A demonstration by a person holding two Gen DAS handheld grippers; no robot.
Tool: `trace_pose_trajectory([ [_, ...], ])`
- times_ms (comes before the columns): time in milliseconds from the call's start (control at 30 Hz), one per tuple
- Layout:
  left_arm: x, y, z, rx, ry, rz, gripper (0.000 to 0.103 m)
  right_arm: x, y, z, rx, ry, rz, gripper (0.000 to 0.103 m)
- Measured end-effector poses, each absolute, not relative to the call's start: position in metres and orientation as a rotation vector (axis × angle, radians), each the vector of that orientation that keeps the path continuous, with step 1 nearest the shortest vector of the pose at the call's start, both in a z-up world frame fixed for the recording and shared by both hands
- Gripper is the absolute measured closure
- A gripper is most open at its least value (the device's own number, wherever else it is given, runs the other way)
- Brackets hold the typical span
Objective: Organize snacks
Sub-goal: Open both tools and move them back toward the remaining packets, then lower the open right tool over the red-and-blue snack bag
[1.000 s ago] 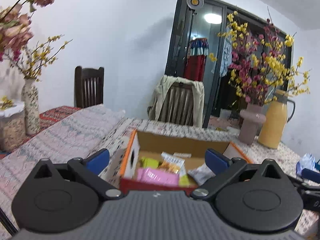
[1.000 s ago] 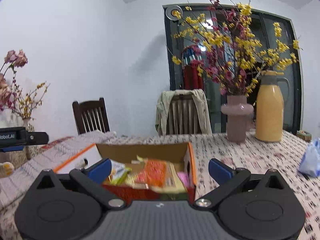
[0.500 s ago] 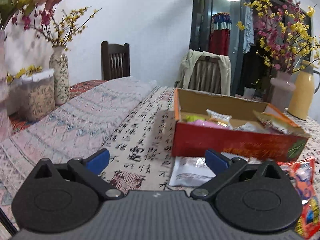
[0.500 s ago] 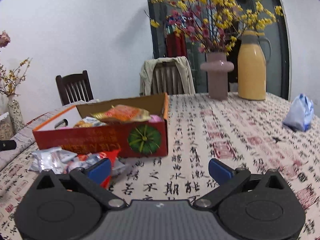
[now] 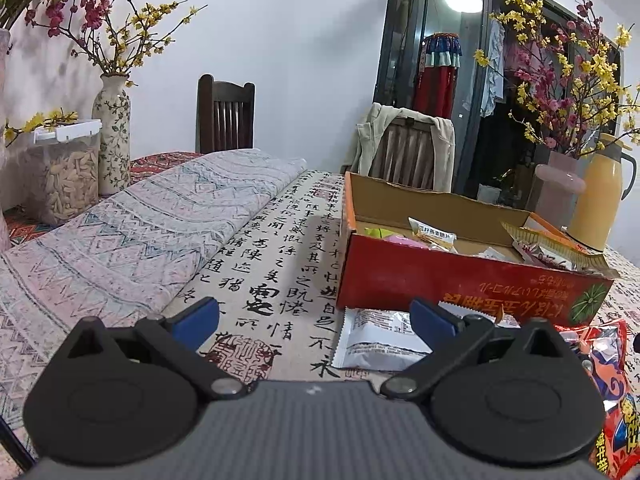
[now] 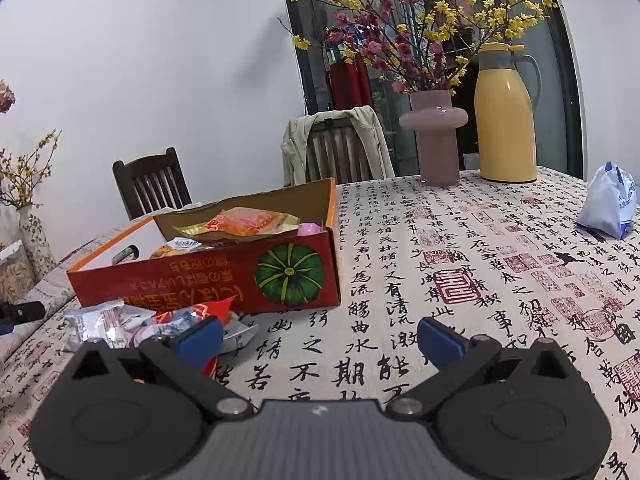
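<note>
both my left gripper and right gripper hang wide open and empty, low over the table. the loose snack packets lie just in front of the red box, which already holds several. i'd take the silver packet flat by its edge, then lift it clear over the box wall

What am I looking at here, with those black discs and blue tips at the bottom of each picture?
Those belong to two tools a person carries, one per hand. Each has a camera looking forward along its two blue-tipped fingers. One picture comes from the left hand-held gripper, the other from the right hand-held gripper. Both are open and hold nothing. On the tablecloth stands a red cardboard box with snack packets inside, and more packets lie loose in front of it. A pink vase and a yellow jug stand further back.
</note>
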State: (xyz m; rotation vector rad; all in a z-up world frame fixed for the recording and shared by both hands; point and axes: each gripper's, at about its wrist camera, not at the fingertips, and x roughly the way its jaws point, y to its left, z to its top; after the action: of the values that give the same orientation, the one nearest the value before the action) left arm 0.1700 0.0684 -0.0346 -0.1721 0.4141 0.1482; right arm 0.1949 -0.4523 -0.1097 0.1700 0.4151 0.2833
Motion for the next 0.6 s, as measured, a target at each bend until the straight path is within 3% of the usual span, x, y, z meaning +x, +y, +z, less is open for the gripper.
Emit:
trace_pose_trajectory([
  [600, 0.1703, 0.0701, -0.0367, -0.191, 0.416, 0.125, 0.0, 0.1946, -0.4541, -0.1107, 0.191, 0.41, 0.268, 0.0],
])
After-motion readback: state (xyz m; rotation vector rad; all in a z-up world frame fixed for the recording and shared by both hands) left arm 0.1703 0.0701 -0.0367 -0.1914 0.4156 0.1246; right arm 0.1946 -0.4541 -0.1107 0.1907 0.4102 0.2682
